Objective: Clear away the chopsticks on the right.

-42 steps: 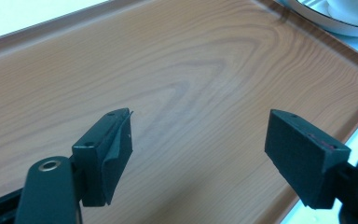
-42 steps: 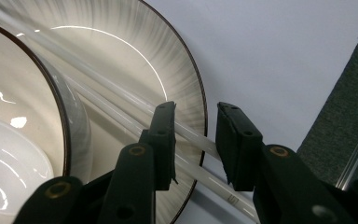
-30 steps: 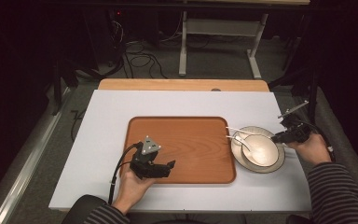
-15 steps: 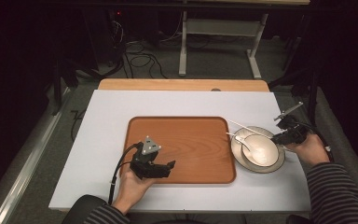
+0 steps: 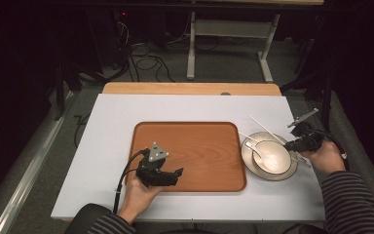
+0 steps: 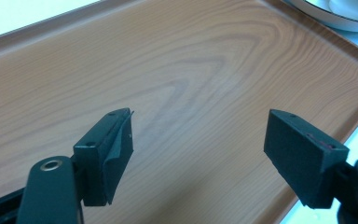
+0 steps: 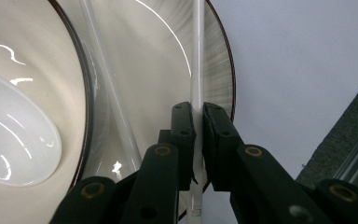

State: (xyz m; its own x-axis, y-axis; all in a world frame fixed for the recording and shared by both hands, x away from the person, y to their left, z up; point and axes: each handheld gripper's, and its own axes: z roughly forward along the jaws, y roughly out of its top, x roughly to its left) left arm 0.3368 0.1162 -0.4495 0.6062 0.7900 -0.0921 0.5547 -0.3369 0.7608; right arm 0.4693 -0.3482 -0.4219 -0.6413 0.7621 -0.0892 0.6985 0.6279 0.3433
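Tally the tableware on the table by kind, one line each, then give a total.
Tray: 1
Plate: 1
Bowl: 1
Spoon: 1
Chopsticks: 2, one clamped in the right claw, the other lying across the plate
Total: 6

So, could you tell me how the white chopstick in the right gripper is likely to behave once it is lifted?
The chopstick looks thin, straight and glossy, so probably stiff and light but slippery. Gripped near one end by the right gripper, it may pivot or droop. The second chopstick could roll on the plate.
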